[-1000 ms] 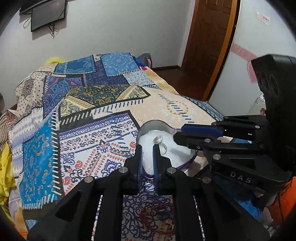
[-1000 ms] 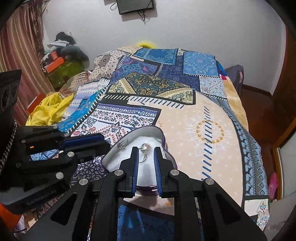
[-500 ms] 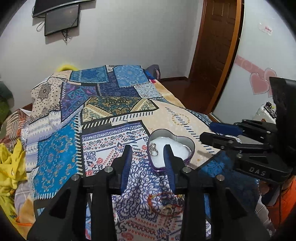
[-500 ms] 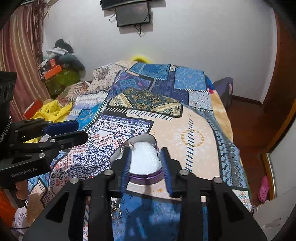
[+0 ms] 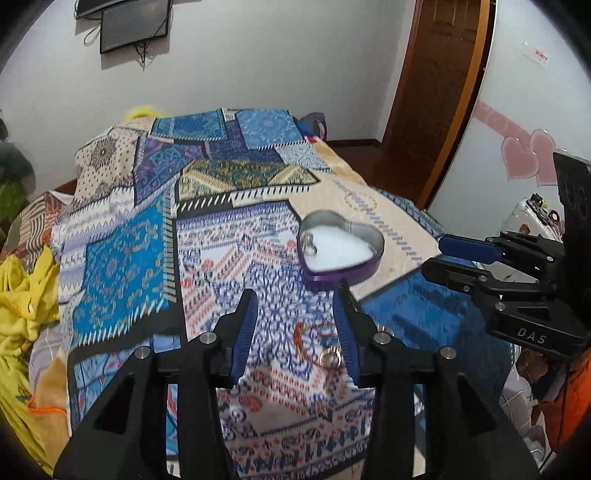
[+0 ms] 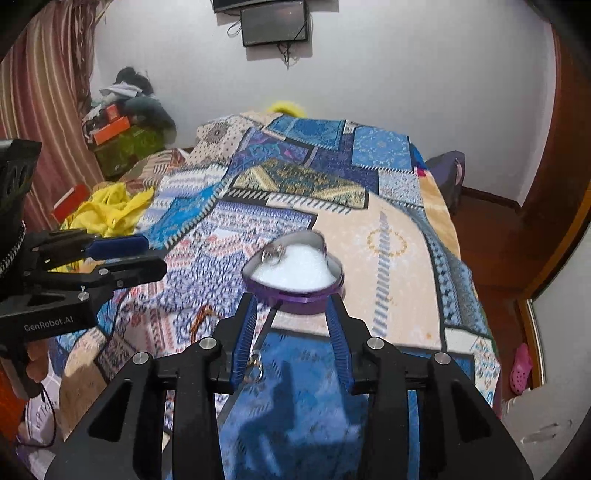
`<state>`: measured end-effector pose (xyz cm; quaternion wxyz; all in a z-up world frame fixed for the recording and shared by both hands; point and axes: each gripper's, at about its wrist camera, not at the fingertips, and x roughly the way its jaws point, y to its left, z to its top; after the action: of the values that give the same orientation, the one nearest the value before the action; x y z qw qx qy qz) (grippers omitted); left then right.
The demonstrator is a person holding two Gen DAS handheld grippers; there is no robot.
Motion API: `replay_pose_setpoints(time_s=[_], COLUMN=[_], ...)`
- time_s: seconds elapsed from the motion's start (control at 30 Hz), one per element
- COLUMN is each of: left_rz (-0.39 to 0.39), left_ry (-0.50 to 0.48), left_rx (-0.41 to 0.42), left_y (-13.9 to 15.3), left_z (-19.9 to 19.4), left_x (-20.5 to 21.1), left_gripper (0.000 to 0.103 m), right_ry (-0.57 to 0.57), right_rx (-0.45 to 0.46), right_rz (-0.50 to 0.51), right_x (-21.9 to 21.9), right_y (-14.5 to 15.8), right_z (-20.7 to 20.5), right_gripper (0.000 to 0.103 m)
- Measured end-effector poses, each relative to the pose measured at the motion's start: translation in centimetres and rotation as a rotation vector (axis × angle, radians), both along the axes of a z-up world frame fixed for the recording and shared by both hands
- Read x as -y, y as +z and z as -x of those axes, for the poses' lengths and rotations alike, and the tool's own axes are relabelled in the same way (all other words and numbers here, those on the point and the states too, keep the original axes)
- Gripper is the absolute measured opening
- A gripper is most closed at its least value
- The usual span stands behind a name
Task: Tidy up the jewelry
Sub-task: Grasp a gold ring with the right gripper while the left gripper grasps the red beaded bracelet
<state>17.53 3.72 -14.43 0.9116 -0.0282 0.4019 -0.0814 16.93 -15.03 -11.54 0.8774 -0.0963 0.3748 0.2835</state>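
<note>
Nearest the left wrist camera, the left gripper (image 5: 295, 328) shows matte black arms with silver screws and ribbed blue pads; its fingers (image 5: 245, 325) stand wide apart, holding nothing, poised above the bed (image 5: 122, 258). Between them on the quilt lie a gold ring (image 5: 330, 357), shiny and round, and a thin reddish bracelet (image 5: 314, 330) in a loose loop; whether the right-hand pad touches the ring cannot be told. The quilt is a printed patchwork of blue, white, cream and orange panels, soft and slightly rumpled.

In the right wrist view, the right gripper (image 6: 291, 332) is built the same way, and its fingers (image 6: 246, 332) are likewise spread wide and empty. Small silvery rings (image 6: 255, 365) lie blurred on a dark blue patch just beside its left pad.

Just beyond both sets of fingertips sits the heart-shaped tin (image 5: 341, 269), purple outside, bright metal inside, padded with fluffy white filling (image 5: 338, 251). A silver ring (image 5: 309, 246) rests on the filling against the tin's left wall; it also shows at the tin's far left edge in the right wrist view (image 6: 271, 255).

Further off, yellow cloth (image 6: 107, 210) is crumpled at the bed's left side, and a dark flat screen (image 5: 135, 24) hangs on the white wall.
</note>
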Motion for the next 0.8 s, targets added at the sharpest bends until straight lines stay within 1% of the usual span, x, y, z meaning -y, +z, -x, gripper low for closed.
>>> replay_pose_setpoints(time_s=[0.27,0.43,0.6,0.8], left_rz=[0.016,0.029,0.017,0.040], left_ry=[0.030,0.030,0.022,0.015], left_rx=[-0.069,-0.091,-0.098,-0.120], left_y=[-2.7,-3.7,-4.2,-4.9], left_z=[2.0,2.9,2.7,1.0], left_x=[-1.0,-1.1,-0.9,-1.2], left_gripper=[0.041,0.041,0.041,0.041], right_ry=[0.039,0.085,0.092,0.111], right_rx=[-0.084,-0.108,-0.097,-0.069], right_rz=[0.069,0.110,0.141,0.141], right_x=[-1.0,-1.8,-2.3,-2.2], right_y=[-3.5,-4.9,-5.9,-6.3], right_z=[1.5,2.2,2.1,2.3], right_gripper=[0.035,0.035,0.035,0.035])
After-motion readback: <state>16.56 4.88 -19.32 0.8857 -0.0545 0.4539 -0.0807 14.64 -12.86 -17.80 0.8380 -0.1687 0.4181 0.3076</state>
